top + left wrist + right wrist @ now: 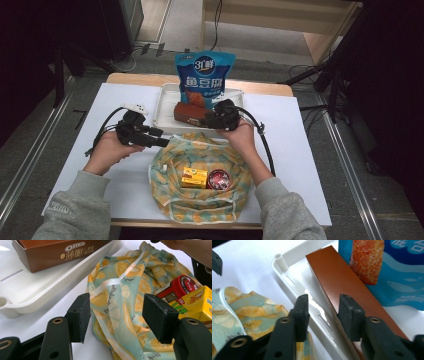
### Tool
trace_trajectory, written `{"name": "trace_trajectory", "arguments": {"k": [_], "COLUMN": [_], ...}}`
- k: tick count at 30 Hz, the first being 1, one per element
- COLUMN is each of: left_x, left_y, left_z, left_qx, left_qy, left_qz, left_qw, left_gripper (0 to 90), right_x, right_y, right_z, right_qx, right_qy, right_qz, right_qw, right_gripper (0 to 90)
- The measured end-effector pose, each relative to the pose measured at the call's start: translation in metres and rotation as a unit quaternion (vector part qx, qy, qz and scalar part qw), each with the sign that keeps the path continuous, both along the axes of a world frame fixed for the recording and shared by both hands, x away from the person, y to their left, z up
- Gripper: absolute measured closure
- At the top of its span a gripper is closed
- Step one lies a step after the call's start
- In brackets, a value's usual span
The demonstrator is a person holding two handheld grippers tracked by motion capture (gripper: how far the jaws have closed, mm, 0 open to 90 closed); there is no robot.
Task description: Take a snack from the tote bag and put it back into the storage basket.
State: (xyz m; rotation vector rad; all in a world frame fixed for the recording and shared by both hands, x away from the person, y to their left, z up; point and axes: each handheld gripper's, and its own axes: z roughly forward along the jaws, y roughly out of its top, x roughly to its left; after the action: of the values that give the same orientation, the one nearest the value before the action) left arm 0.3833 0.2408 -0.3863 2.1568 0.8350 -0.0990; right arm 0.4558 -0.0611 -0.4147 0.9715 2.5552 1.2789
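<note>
High view: the right gripper (216, 119) sits mid-frame at the brown box (190, 113) in the white tray (165, 102), nearer to it than the left gripper (159, 142), at the bag (200, 175) rim lower left; left gripper view: jaws wide, bag cloth (120, 305) between, untouched; right gripper view: jaws narrowed, astride the box's (342, 282) near edge, pads not yet pressing; the box's long axis runs toward upper left.
</note>
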Motion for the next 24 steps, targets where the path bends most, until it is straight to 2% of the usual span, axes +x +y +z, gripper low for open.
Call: {"name": "trace_trajectory", "arguments": {"k": [9, 16, 23, 24], "left_x": [-0.001, -0.002, -0.003, -0.003], "left_y": [0.001, 0.002, 0.002, 0.002], "left_z": [0.0, 0.0, 0.0, -0.001], "left_qx": [0.001, 0.0, 0.001, 0.002], "left_qy": [-0.002, -0.005, -0.005, -0.004], "left_qz": [0.001, -0.001, -0.001, -0.001], "left_qw": [1.0, 1.0, 1.0, 1.0], "left_gripper": [40.1, 40.1, 40.2, 40.2], "right_x": [-0.001, 0.004, 0.01, 0.012], "right_y": [0.009, 0.011, 0.01, 0.011], "right_z": [-0.009, -0.018, -0.021, -0.023], "right_qx": [-0.02, -0.032, -0.033, -0.041], "right_qy": [0.007, 0.016, 0.018, 0.017], "right_qz": [0.013, 0.009, -0.004, -0.009], "right_qw": [0.9997, 0.9993, 0.9993, 0.999], "right_gripper": [84.9, 90.0, 90.0, 90.0]}}
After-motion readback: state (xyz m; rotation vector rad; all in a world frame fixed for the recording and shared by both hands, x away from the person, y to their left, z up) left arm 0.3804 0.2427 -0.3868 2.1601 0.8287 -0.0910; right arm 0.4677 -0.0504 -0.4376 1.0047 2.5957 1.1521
